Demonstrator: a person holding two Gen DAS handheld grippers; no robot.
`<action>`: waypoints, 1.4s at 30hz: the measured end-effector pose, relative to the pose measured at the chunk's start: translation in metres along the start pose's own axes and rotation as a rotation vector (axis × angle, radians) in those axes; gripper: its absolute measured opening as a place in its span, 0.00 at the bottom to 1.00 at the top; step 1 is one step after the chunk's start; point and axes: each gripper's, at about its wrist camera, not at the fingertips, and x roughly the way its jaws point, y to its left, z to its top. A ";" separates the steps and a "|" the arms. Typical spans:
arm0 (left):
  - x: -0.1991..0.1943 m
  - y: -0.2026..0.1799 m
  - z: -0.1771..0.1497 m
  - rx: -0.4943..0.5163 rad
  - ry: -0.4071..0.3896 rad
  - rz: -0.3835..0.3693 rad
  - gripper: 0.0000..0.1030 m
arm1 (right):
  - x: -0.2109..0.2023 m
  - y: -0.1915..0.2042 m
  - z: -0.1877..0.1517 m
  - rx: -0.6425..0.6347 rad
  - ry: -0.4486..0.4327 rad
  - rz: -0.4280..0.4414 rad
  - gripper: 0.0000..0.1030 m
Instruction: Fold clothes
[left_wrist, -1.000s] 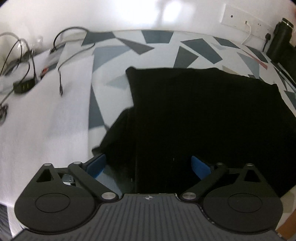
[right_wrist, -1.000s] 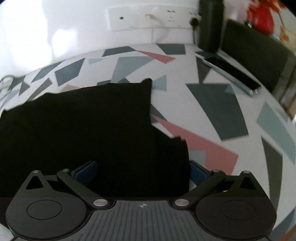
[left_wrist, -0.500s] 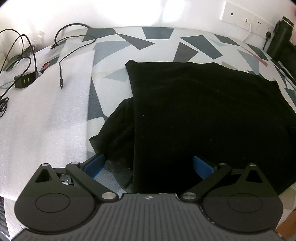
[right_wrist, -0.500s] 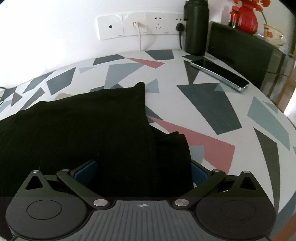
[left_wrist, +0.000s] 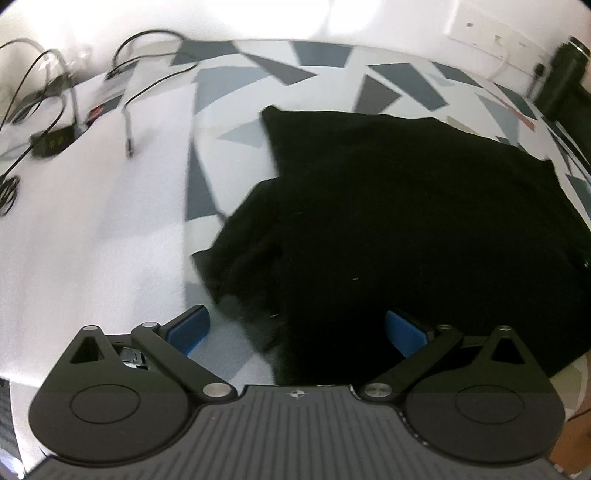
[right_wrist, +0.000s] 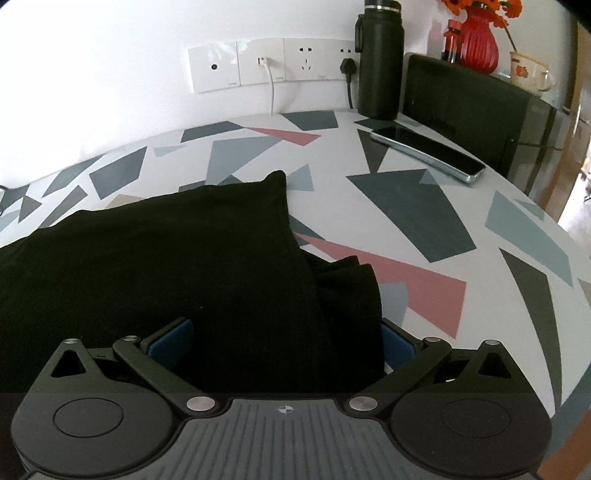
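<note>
Blur smeared the left wrist view, so the cables (left_wrist: 55, 122) on the white foam sheet (left_wrist: 92, 229) at the left were hard to make out. Folds within the black garment (left_wrist: 406, 221) were lost in its darkness, and its near edge was hidden behind both gripper bodies. The garment was spread flat on the patterned tabletop (right_wrist: 424, 206), with a bunched sleeve at each side. The left gripper (left_wrist: 295, 328) was seen with its jaws spread wide, nothing held; its left blue pad (left_wrist: 188, 326) stood over bare tabletop beside the rumpled sleeve, the right pad over the cloth. The right gripper (right_wrist: 284, 339) was likewise wide open and empty, its pads straddling the garment's right edge; contact with the cloth could not be judged. A phone (right_wrist: 428, 153), a dark bottle (right_wrist: 380, 59) and a wall socket strip (right_wrist: 273, 64) were seen beyond.
</note>
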 end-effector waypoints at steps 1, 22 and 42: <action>0.000 0.003 0.000 -0.005 0.002 -0.006 1.00 | 0.000 0.000 -0.001 0.000 -0.006 0.000 0.99; 0.004 -0.039 0.002 0.042 -0.018 -0.074 0.99 | 0.001 -0.005 0.002 -0.060 0.000 0.060 0.99; 0.022 -0.042 0.027 -0.017 -0.028 0.034 1.00 | 0.003 -0.008 0.010 -0.092 0.035 0.096 0.99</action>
